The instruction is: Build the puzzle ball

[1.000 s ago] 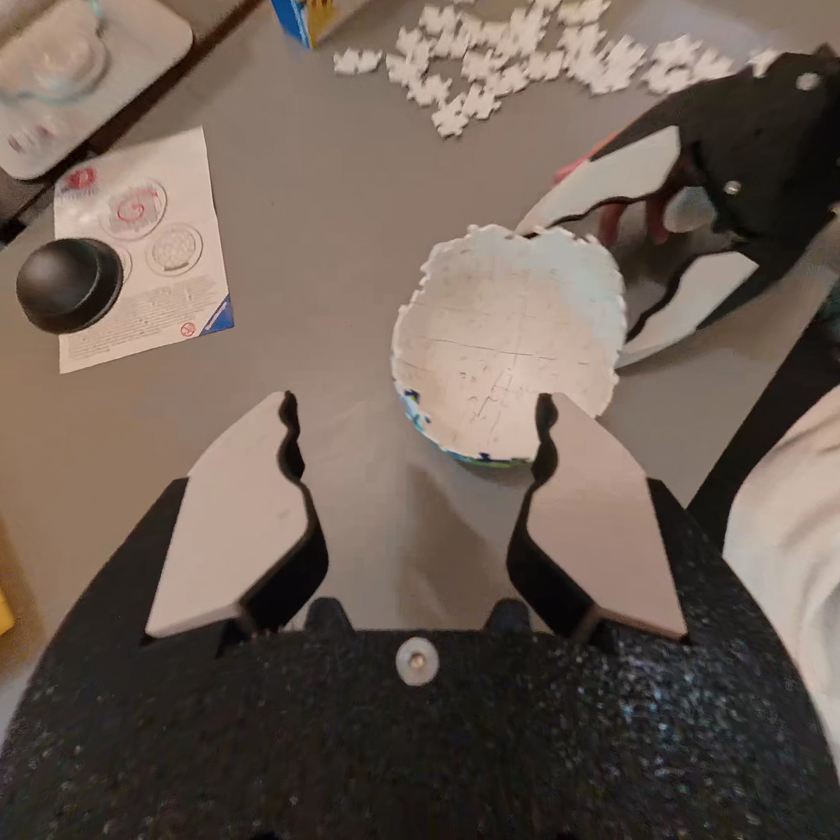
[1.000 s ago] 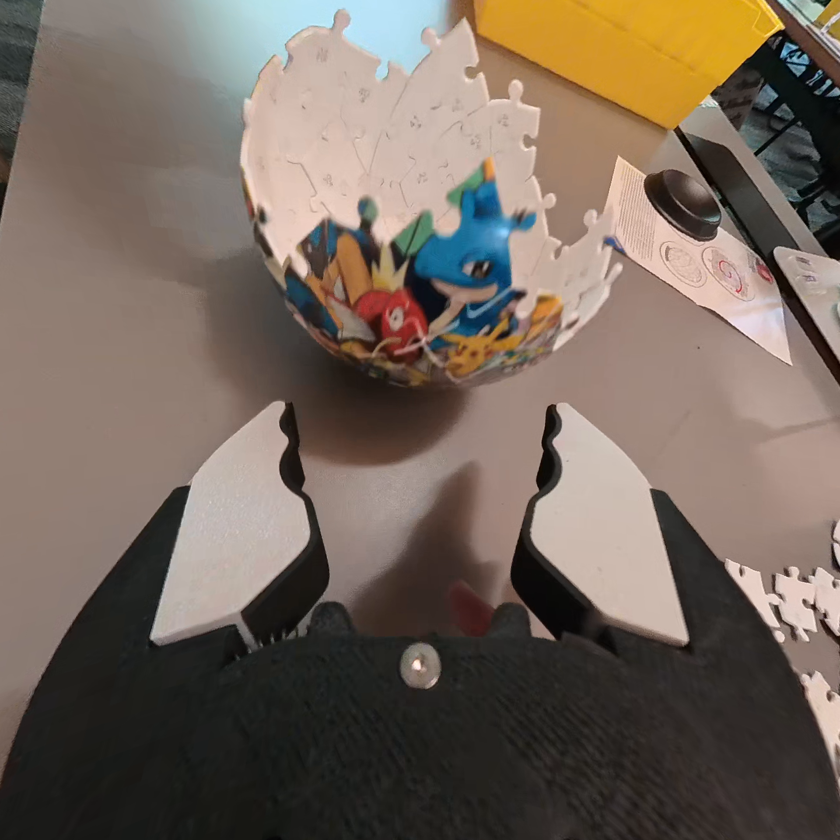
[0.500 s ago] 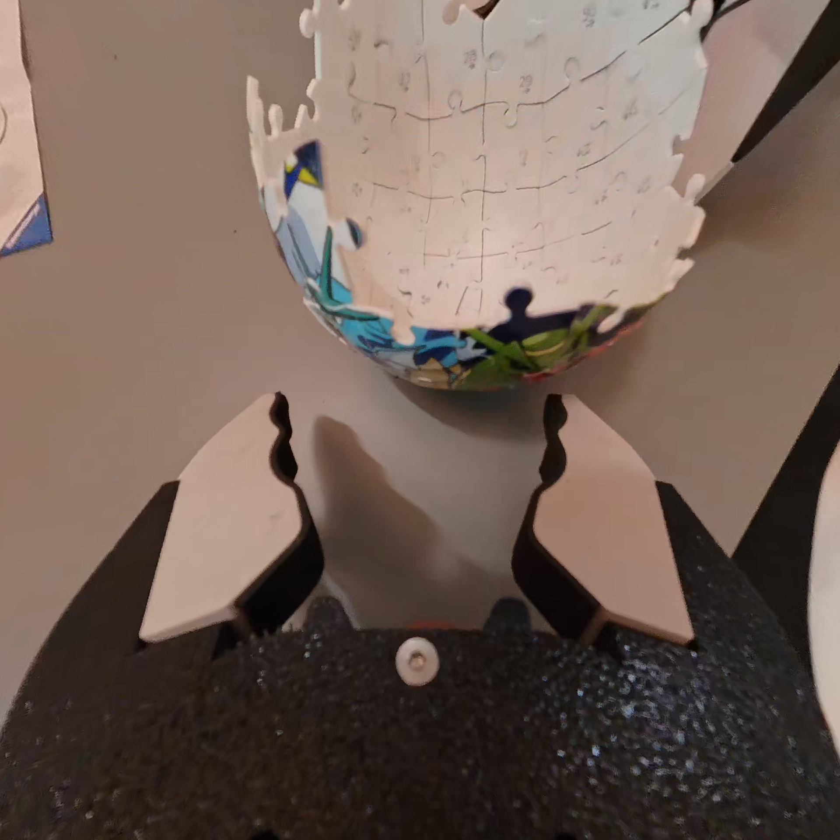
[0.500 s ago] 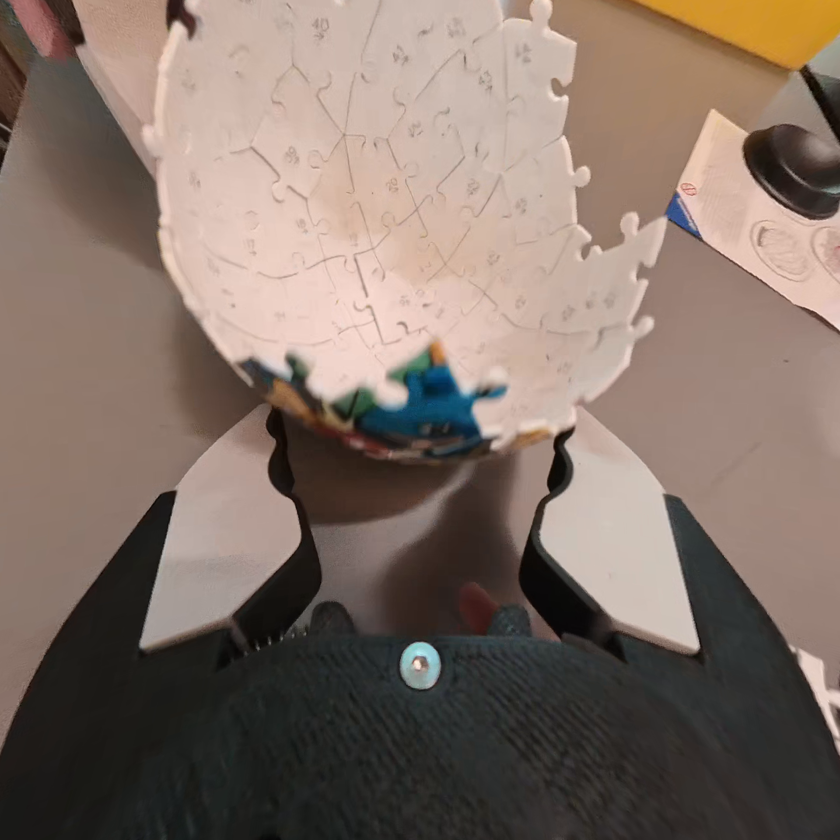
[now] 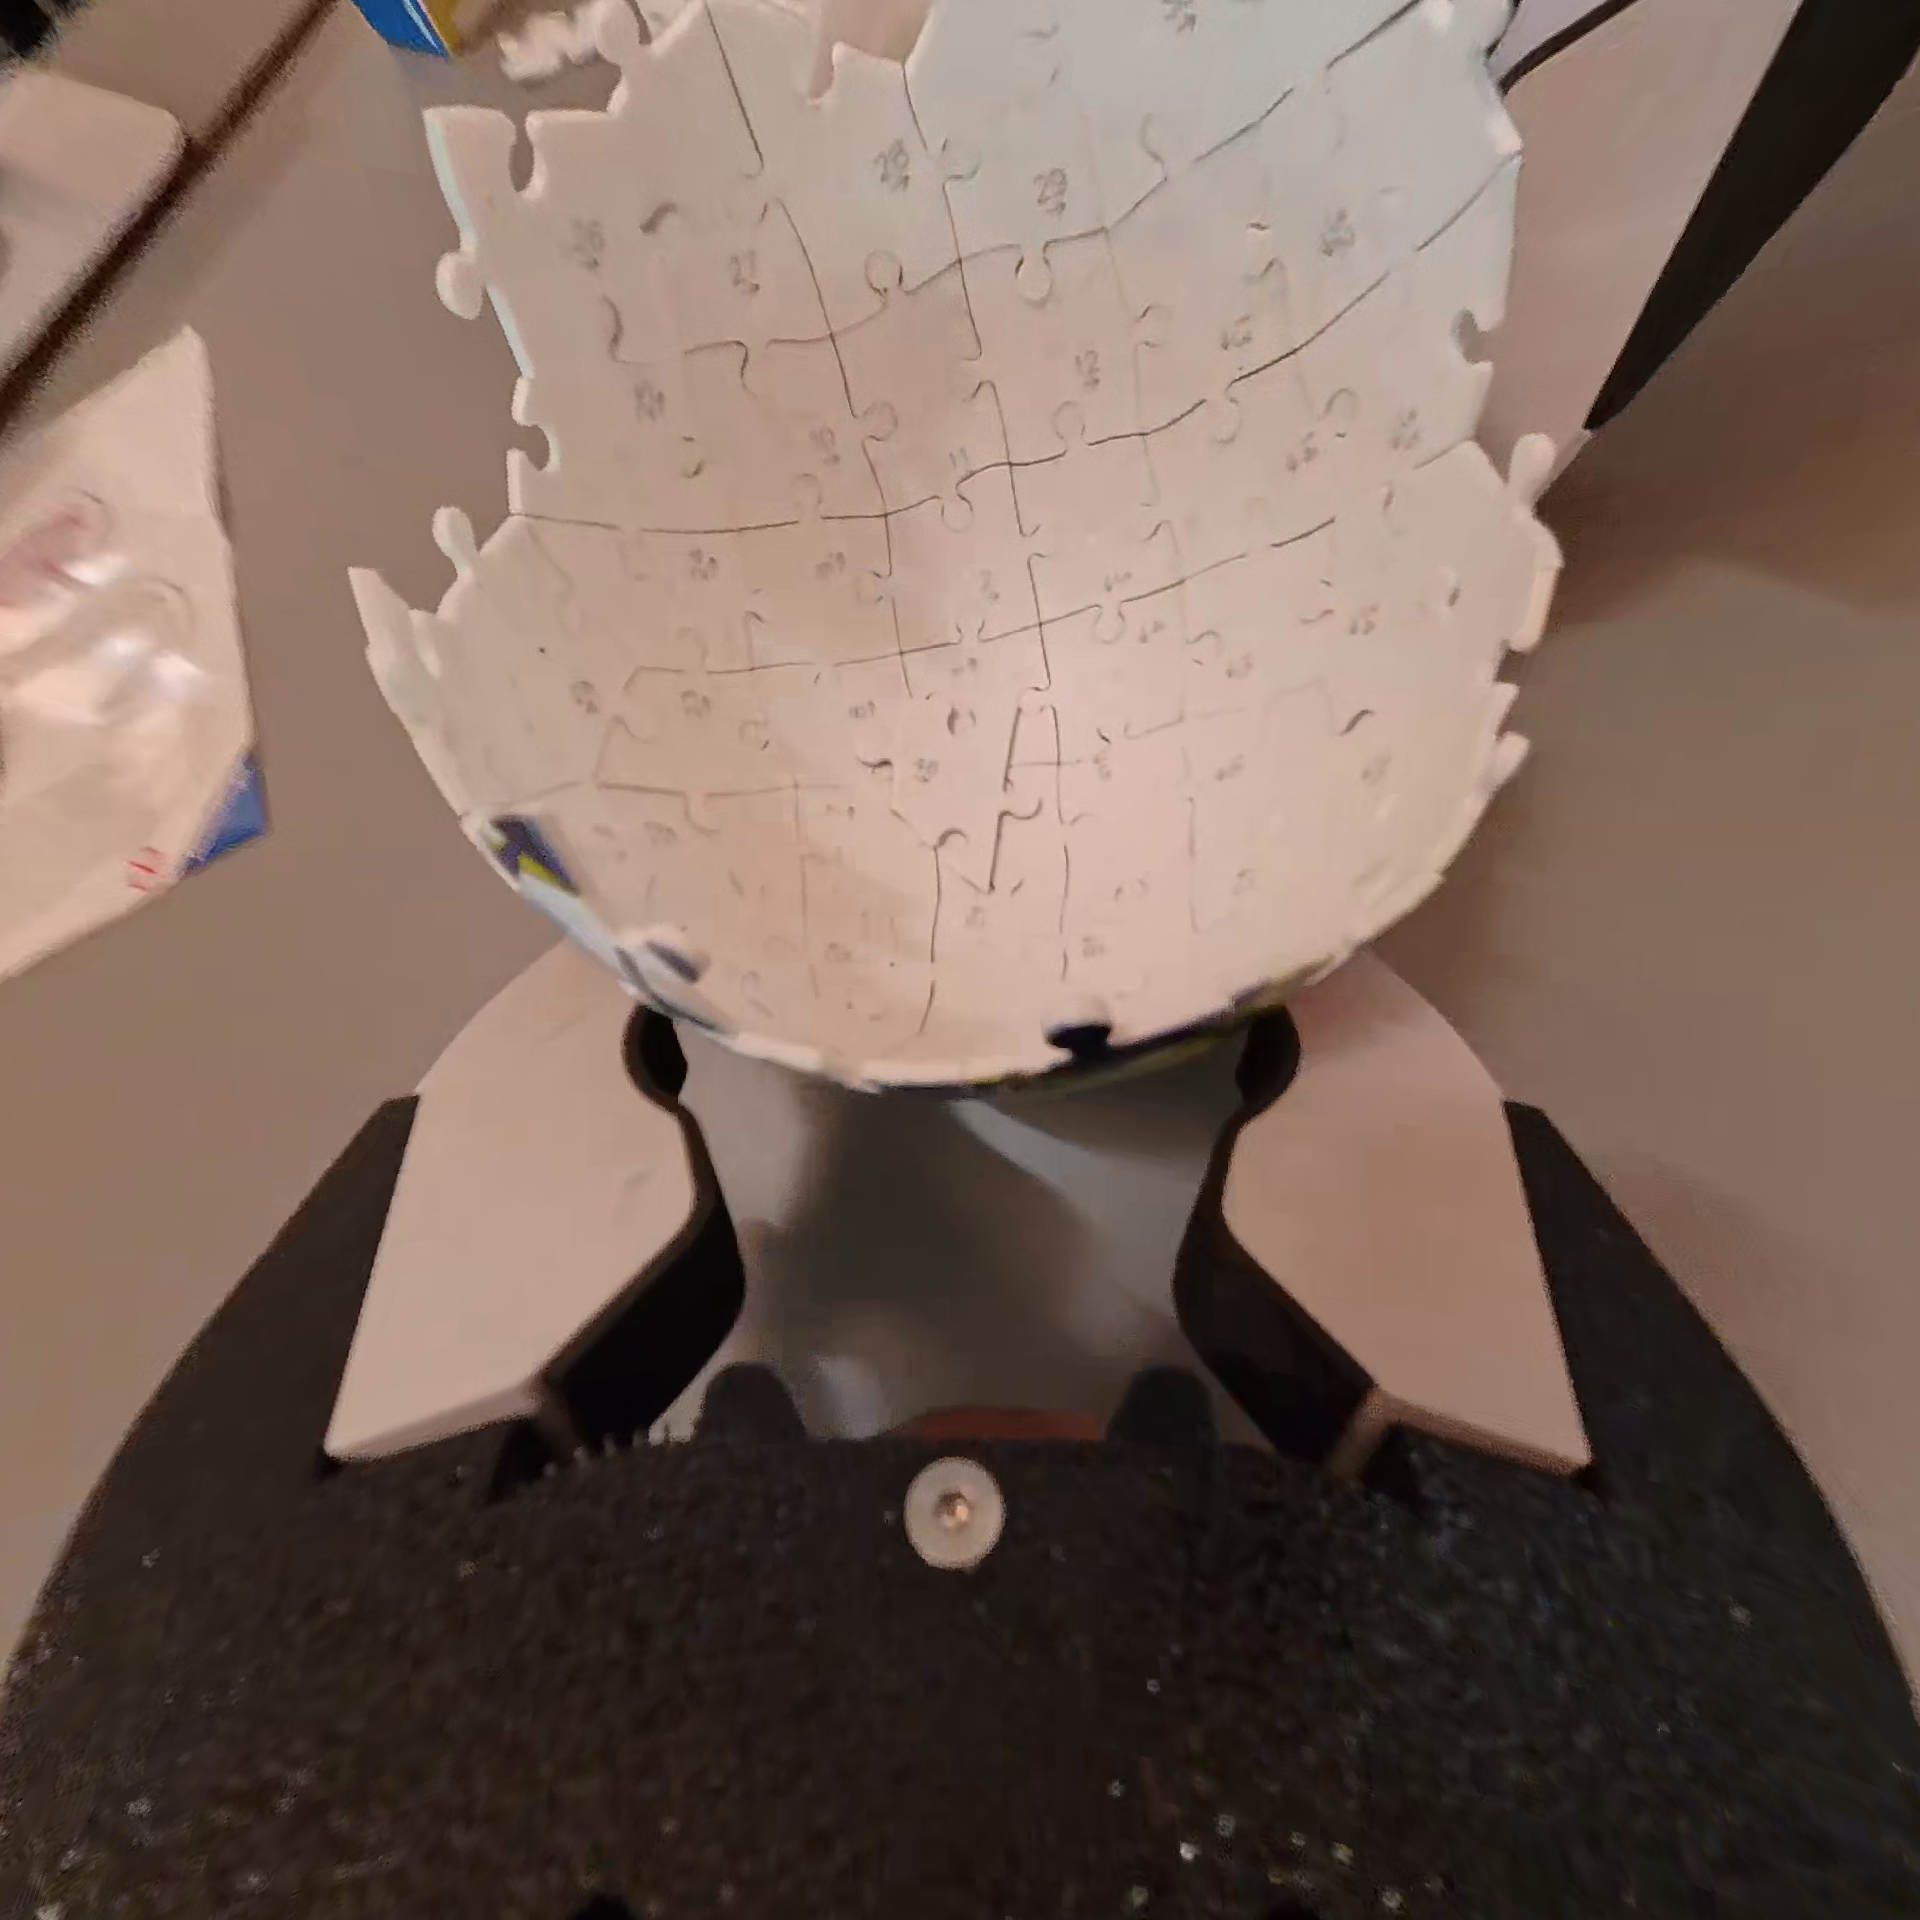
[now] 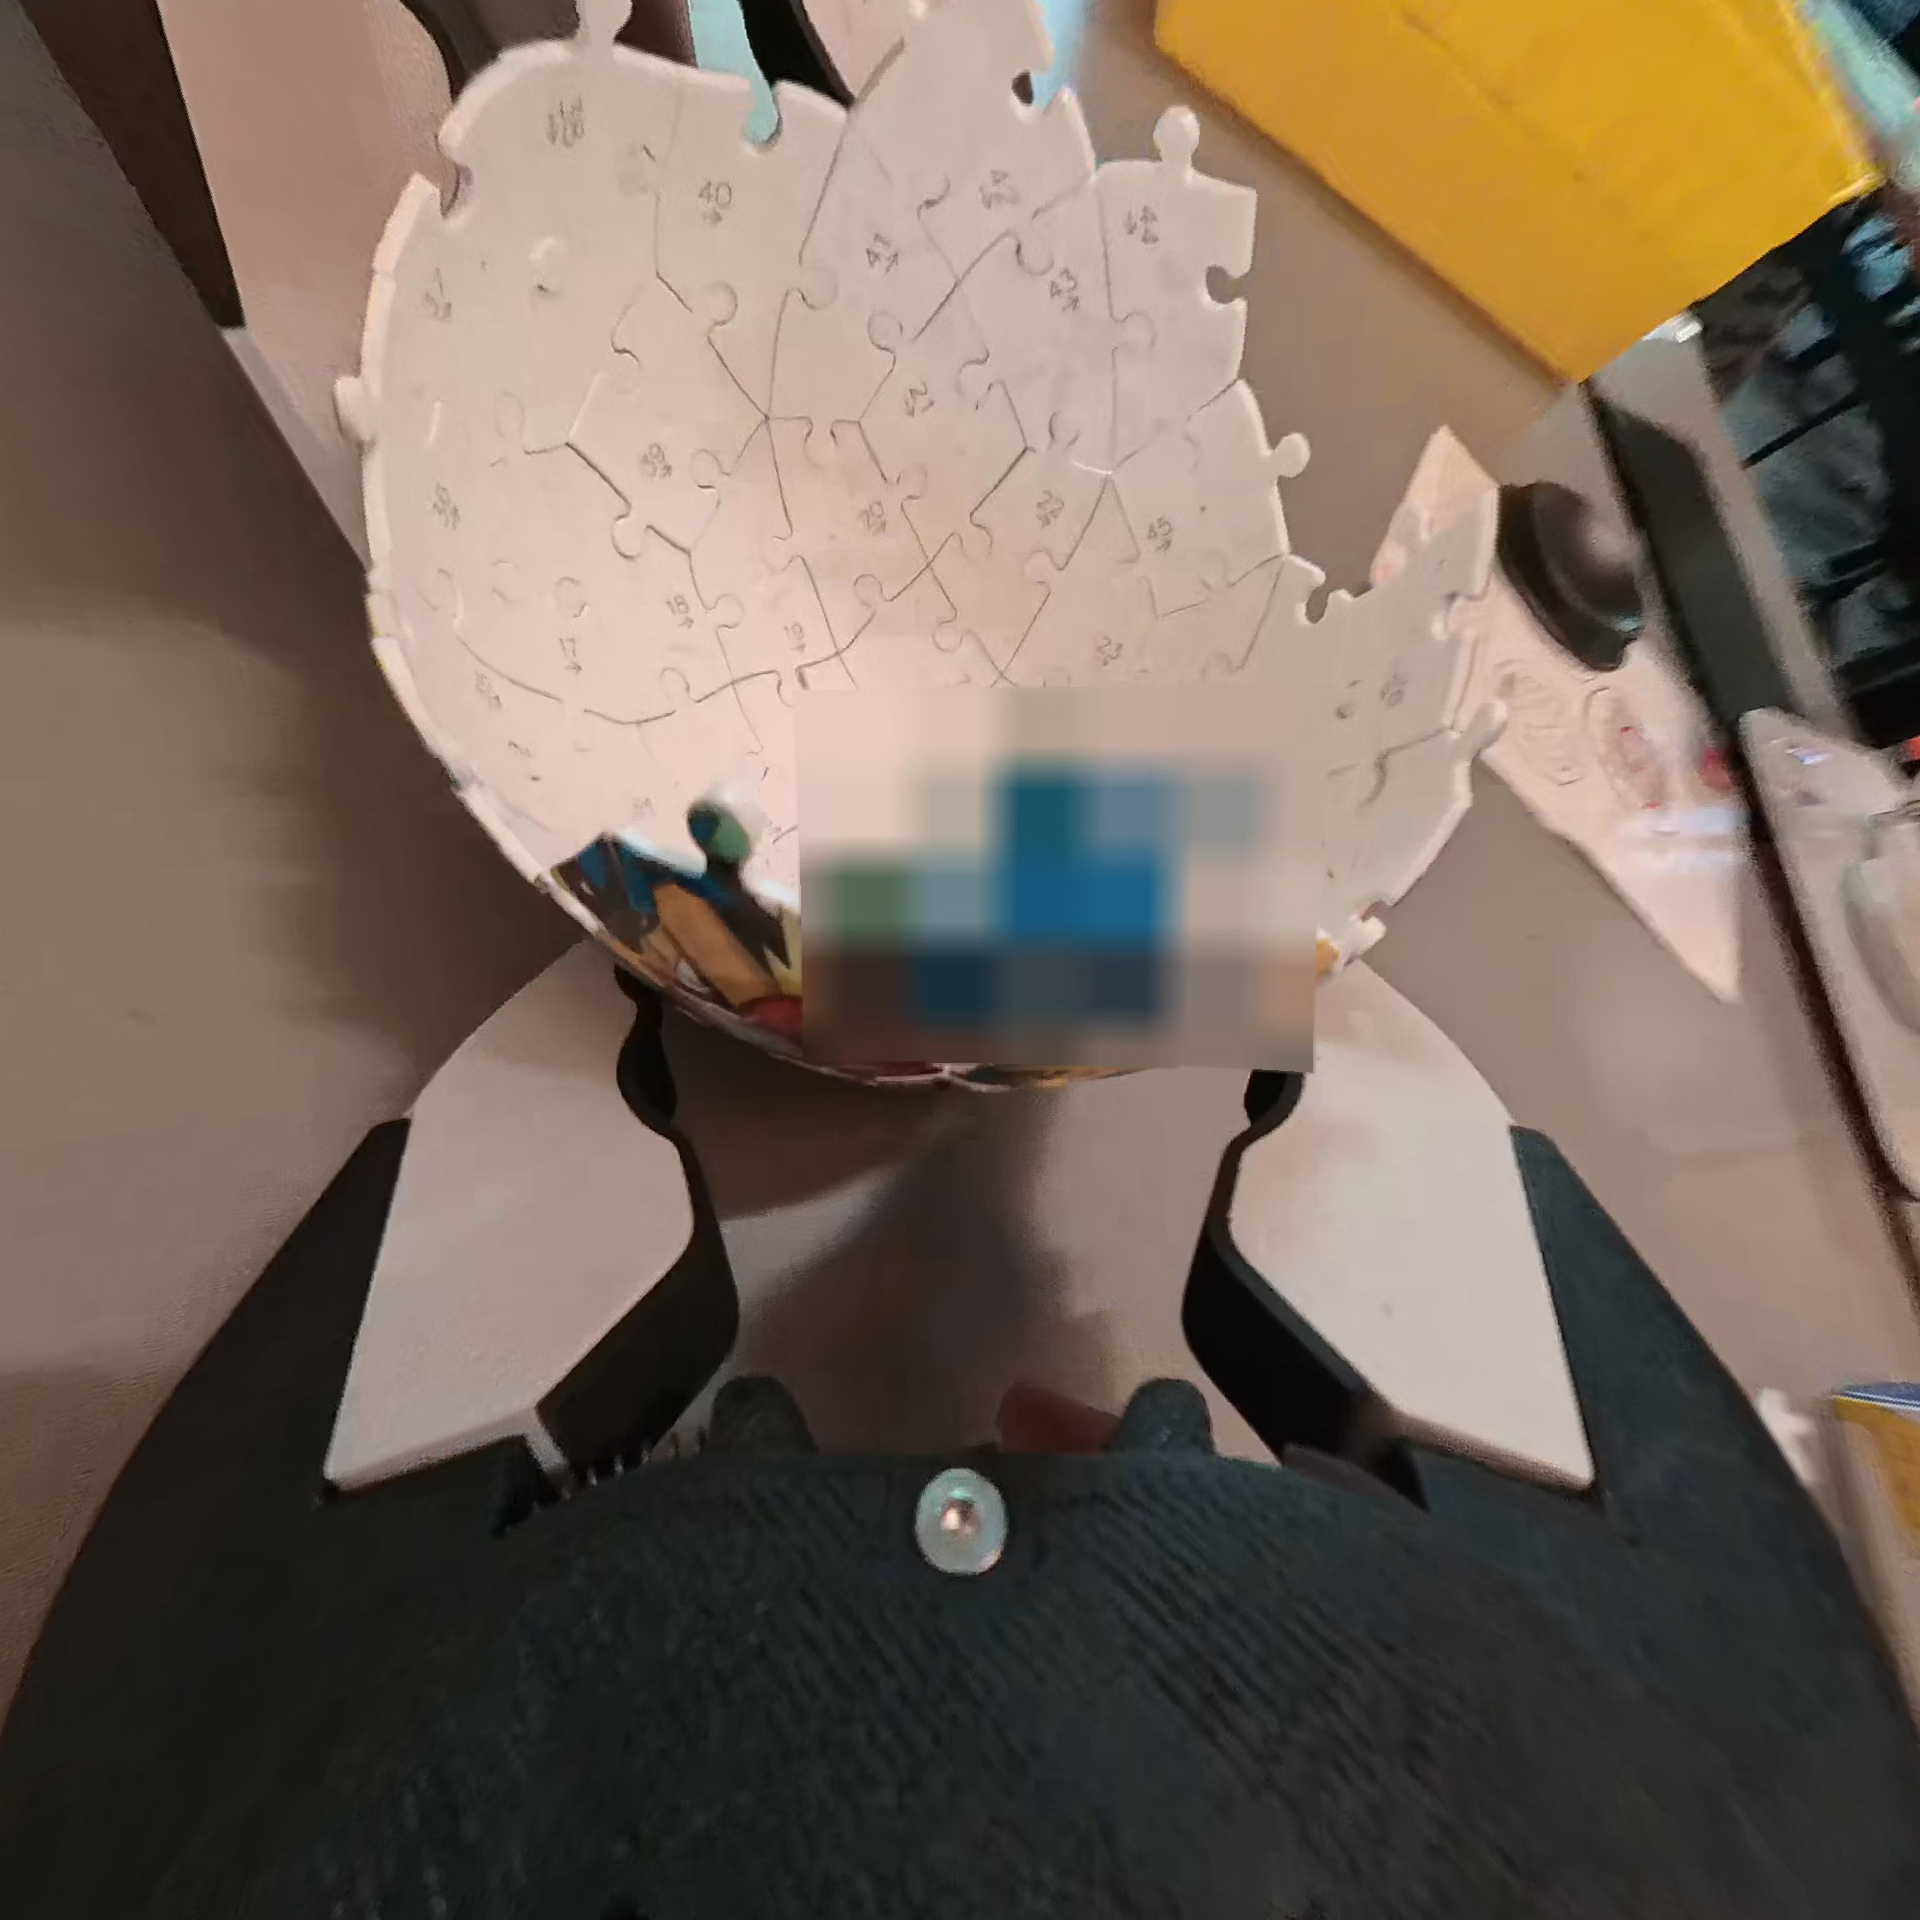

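Note:
The half-built puzzle ball is an open bowl of joined pieces, white inside and coloured outside, resting on the grey table. My left gripper is open, its fingertips on either side of the bowl's near lower edge. The bowl also fills the right wrist view. My right gripper is open and flanks the bowl's near edge from the opposite side. Whether any finger touches the bowl is unclear. Parts of the left gripper's fingers show behind the bowl's far rim.
A yellow bin stands behind the bowl. A black round stand lies on an instruction sheet, which also shows in the left wrist view. Loose white pieces and a blue box corner lie farther off.
Both grippers have moved in toward the puzzle bowl from opposite sides, so it now fills both views and reaches between the fingertips. Both have stayed open.

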`<state>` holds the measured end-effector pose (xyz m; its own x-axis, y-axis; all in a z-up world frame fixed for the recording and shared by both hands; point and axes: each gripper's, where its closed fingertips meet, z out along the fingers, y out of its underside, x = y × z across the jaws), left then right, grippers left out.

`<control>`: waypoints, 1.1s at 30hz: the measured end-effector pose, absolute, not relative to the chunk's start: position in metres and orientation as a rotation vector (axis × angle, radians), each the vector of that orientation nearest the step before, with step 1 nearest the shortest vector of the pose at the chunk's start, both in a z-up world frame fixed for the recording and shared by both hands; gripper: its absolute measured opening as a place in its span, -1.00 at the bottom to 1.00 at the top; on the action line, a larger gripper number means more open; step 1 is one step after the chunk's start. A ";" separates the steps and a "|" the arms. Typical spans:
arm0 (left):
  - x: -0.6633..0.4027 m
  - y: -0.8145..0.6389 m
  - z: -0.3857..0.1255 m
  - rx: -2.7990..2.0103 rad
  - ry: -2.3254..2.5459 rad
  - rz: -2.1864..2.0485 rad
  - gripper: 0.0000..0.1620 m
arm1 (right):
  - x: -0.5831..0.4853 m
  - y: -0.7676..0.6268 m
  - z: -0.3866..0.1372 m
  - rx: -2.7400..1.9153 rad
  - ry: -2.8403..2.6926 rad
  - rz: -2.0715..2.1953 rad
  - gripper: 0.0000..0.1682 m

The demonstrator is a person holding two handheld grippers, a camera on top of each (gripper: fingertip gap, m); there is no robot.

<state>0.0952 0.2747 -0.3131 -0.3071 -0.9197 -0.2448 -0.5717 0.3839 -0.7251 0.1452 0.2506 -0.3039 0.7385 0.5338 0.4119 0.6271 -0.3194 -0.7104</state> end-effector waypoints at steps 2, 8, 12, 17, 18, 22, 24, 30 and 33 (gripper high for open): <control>0.101 0.282 -0.306 -1.181 1.974 -0.597 0.30 | 0.152 0.255 -0.297 -1.926 -0.900 -0.244 0.30; 0.118 0.310 -0.277 -0.816 1.853 -0.178 0.30 | 0.179 0.267 -0.271 -1.690 -0.974 -0.764 0.14; 0.125 0.318 -0.261 -0.640 1.750 -0.004 0.31 | 0.187 0.271 -0.261 -1.609 -0.935 -0.934 0.11; 0.131 0.327 -0.242 -0.521 1.641 0.142 0.31 | 0.195 0.272 -0.247 -1.500 -0.921 -1.150 0.12; 0.132 0.328 -0.236 -0.485 1.611 0.176 0.31 | 0.197 0.272 -0.243 -1.470 -0.917 -1.202 0.13; 0.136 0.323 -0.209 -0.324 1.481 0.291 0.31 | 0.203 0.267 -0.222 -1.356 -0.867 -1.382 0.10; 0.137 0.319 -0.198 -0.272 1.430 0.324 0.31 | 0.205 0.264 -0.214 -1.315 -0.836 -1.430 0.13; 0.141 0.318 -0.195 -0.236 1.398 0.352 0.31 | 0.208 0.261 -0.210 -1.301 -0.820 -1.470 0.09; 0.141 0.319 -0.200 -0.232 1.405 0.358 0.31 | 0.210 0.262 -0.215 -1.315 -0.845 -1.480 0.02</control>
<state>0.1405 0.3193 -0.2004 0.1245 0.1067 -0.9865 -0.3780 0.9243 0.0522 0.2103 0.2619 -0.2154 0.0285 -0.2032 0.9787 0.9460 -0.3108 -0.0921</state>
